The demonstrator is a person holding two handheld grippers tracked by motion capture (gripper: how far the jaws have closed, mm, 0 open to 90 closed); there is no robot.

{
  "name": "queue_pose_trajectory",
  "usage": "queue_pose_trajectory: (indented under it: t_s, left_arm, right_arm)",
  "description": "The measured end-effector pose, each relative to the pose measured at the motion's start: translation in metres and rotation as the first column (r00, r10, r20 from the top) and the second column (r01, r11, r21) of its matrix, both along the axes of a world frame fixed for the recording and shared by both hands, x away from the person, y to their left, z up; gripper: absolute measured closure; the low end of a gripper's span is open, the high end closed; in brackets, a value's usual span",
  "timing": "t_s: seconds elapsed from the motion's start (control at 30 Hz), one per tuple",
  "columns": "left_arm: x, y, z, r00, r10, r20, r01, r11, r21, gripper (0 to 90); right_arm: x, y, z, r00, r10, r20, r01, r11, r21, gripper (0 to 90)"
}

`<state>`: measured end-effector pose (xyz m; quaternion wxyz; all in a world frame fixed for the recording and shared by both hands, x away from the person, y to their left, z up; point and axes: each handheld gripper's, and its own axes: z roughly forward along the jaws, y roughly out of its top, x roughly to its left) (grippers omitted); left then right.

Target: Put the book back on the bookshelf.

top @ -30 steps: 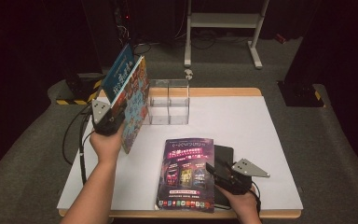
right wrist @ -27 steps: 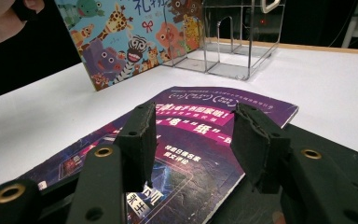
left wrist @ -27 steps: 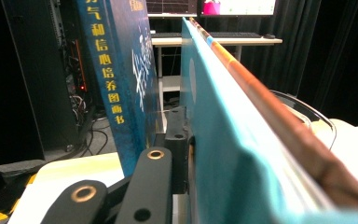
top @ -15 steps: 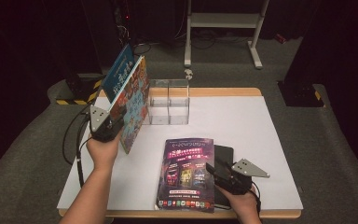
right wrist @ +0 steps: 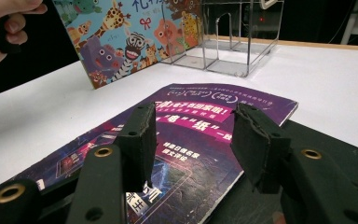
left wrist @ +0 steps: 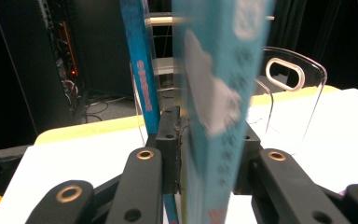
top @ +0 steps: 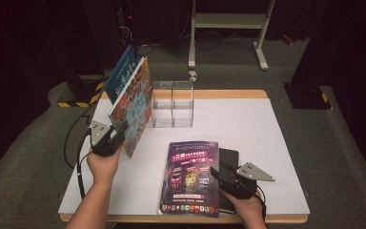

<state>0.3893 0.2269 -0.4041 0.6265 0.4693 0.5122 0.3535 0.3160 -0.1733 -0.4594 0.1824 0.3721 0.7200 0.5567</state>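
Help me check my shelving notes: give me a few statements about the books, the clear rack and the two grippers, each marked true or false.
1. The left gripper has the animal picture book between its jaws. True; its jaws have just been opening a little.
2. The picture book lies flat on the table. False: it stands on edge, tilted, beside the clear rack.
3. A blue book stands behind the picture book. True.
4. The right gripper holds the purple magazine in the air. False: the magazine lies flat on the table, and the jaws stand open above it.
5. The magazine sits inside the rack. False: it lies in front of it.
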Motion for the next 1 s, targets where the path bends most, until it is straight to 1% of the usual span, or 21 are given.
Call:
queue_pose_trajectory:
  t_s: [0.1, 0.13, 0.2, 0.27, 0.4, 0.47, 0.67, 0.8, 0.93, 1.0]
  left_arm:
    - [-0.001, 0.001, -0.003, 0.9999, 0.009, -0.005, -0.009, 0.9999, 0.004, 73.7]
    - [-0.001, 0.002, -0.003, 0.9999, 0.011, -0.006, -0.011, 0.9999, -0.005, 77.0]
    - [0.000, 0.001, -0.003, 0.9994, 0.032, -0.009, -0.033, 0.9995, -0.003, 78.6]
    - [0.001, 0.000, -0.002, 0.9991, 0.040, -0.010, -0.041, 0.9991, -0.013, 79.9]
    - [0.004, -0.002, 0.000, 0.9976, 0.069, -0.008, -0.069, 0.9969, -0.036, 80.7]
    - [0.006, -0.003, -0.001, 0.9972, 0.075, -0.007, -0.075, 0.9967, -0.032, 80.7]
    - [0.014, -0.007, -0.001, 0.9949, 0.101, -0.004, -0.101, 0.9941, -0.040, 80.8]
    - [0.020, -0.012, 0.000, 0.9931, 0.117, -0.004, -0.117, 0.9925, -0.035, 80.8]
    - [0.020, -0.015, -0.001, 0.9915, 0.130, 0.006, -0.130, 0.9910, -0.032, 80.8]
    - [0.020, -0.014, -0.001, 0.9914, 0.131, 0.003, -0.131, 0.9910, -0.031, 80.8]
  right_arm:
    - [0.000, 0.000, 0.000, 1.0000, 0.000, -0.001, 0.000, 1.000, 0.000, 49.5]
    - [0.000, 0.000, 0.000, 1.0000, 0.000, -0.001, 0.000, 1.000, 0.000, 49.4]
    - [0.000, 0.001, 0.000, 1.0000, 0.000, -0.001, 0.000, 1.000, 0.000, 49.5]
    - [0.000, 0.001, 0.000, 1.0000, 0.001, -0.001, -0.001, 1.000, -0.001, 49.5]
    - [0.000, 0.000, 0.000, 1.0000, 0.000, 0.000, 0.000, 1.000, -0.001, 49.6]
    - [0.000, 0.000, 0.000, 1.0000, 0.000, 0.000, 0.000, 1.000, -0.001, 49.6]
    - [0.000, 0.001, 0.000, 1.0000, 0.002, 0.002, -0.002, 1.000, -0.003, 49.7]
    - [-0.001, 0.000, 0.000, 1.0000, 0.003, 0.002, -0.003, 1.000, -0.002, 49.7]
    - [-0.001, 0.001, 0.000, 1.0000, 0.005, 0.002, -0.005, 1.000, -0.001, 49.7]
    - [-0.001, 0.001, 0.000, 1.0000, 0.006, 0.002, -0.006, 1.000, -0.001, 49.7]
